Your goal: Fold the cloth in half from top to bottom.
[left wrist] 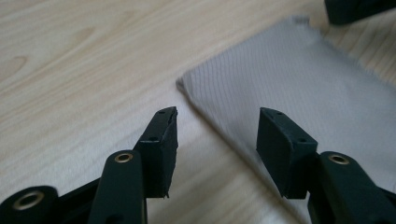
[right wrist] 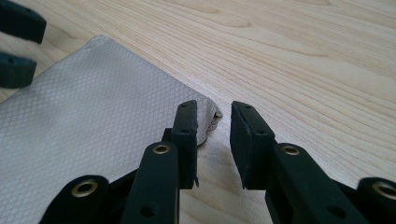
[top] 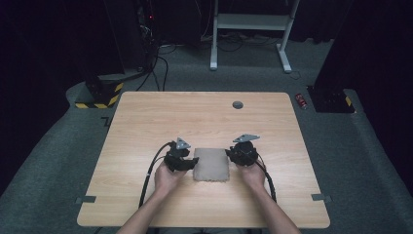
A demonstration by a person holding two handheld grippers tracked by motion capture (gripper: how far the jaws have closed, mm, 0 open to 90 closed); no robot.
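A folded grey cloth [top: 211,165] lies flat on the wooden table [top: 146,122], near its front middle. My left gripper [top: 187,161] sits at the cloth's left edge and my right gripper [top: 233,155] at its right edge. In the left gripper view the jaws [left wrist: 217,135] stand wide apart, and the cloth [left wrist: 299,79] runs under the gap with its edge between them, not pinched. In the right gripper view the jaws [right wrist: 214,135] stand a little apart, and a corner of the cloth [right wrist: 93,116] lies just past the tips, free of the pads.
A round grey grommet [top: 237,104] sits in the table's far part. Grey tape tabs mark the left edge [top: 85,199] and the right edge [top: 321,197]. On the floor beyond are a red can [top: 300,100] and a white desk frame [top: 253,24].
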